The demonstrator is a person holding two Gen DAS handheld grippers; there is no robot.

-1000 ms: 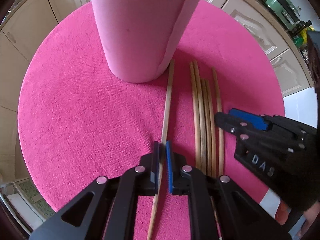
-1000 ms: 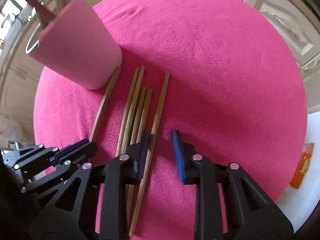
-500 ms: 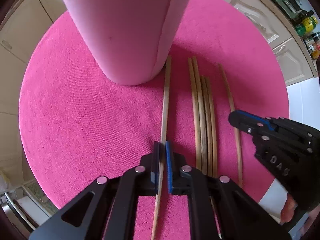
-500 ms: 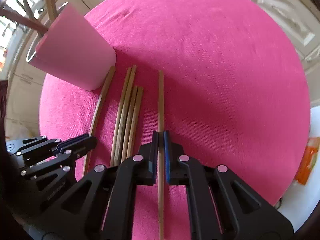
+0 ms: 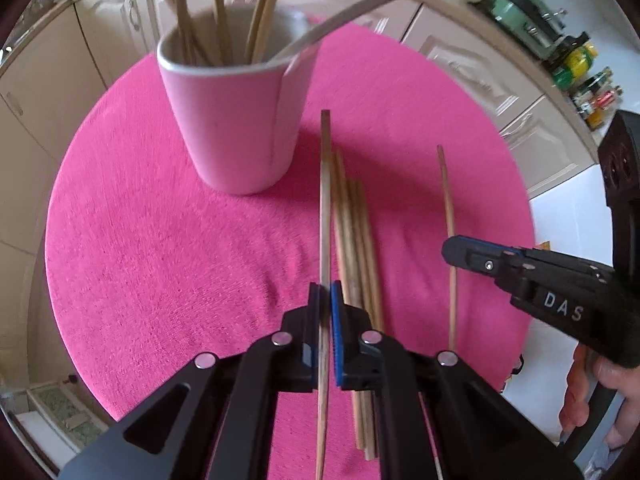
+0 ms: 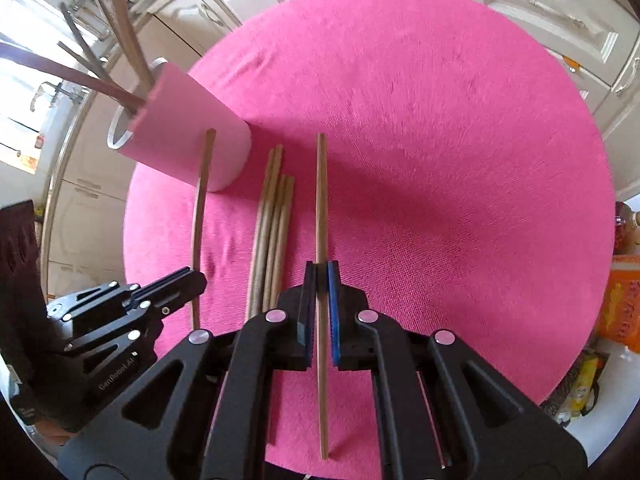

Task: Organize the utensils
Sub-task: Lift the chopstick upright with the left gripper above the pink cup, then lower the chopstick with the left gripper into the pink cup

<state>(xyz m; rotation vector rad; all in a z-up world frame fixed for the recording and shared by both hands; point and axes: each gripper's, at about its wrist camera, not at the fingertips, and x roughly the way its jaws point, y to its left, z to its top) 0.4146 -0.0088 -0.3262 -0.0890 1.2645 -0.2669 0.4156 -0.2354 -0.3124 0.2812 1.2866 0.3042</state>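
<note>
Left wrist alone shows chopsticks (image 5: 224, 20) inside cup (image 5: 236, 120).

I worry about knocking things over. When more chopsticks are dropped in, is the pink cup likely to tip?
Probably not easily. The pink cup looks thick-walled, so likely heavy for its size. Yet its base is narrower than its rim, and the chopsticks inside lean far above it, so a sideways push near the rim might rock it on the soft pink cloth.
</note>
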